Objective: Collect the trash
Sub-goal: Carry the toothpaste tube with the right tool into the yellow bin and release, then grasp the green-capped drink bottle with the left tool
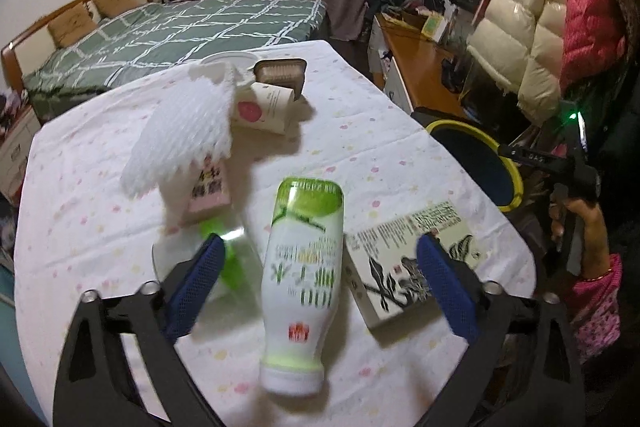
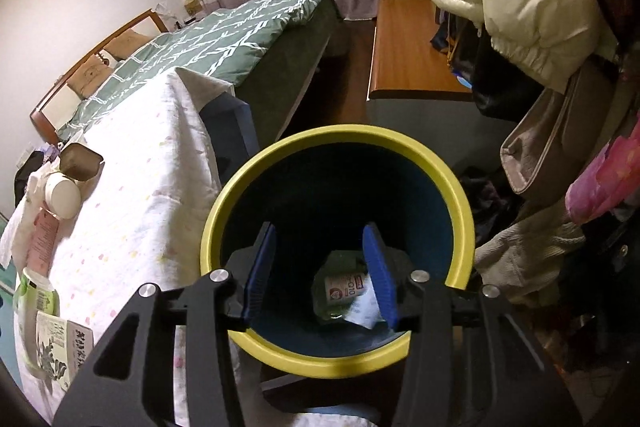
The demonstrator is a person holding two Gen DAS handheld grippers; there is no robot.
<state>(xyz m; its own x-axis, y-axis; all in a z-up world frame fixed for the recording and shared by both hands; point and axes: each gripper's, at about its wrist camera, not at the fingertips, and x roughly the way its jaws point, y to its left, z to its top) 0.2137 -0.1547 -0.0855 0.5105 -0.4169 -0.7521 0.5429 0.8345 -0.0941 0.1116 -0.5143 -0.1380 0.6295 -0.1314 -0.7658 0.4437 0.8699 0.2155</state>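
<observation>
Between the spread left fingers (image 1: 320, 267) lies a white-and-green plastic bottle (image 1: 302, 283) on its side on the cloth-covered desk (image 1: 400, 147), untouched. It looks light, smooth, likely slippery; grip across its straight middle. Over the yellow-rimmed dark bin (image 2: 460, 203), the right fingers (image 2: 318, 275) stand parted, holding nothing.

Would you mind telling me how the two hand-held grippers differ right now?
The left hand-held gripper hangs over the table, straddling the lying green-and-white bottle; the right hand-held gripper hangs over the yellow-rimmed bin. The left gapes wider than the right. Both are open, empty, with blue pads.
</observation>
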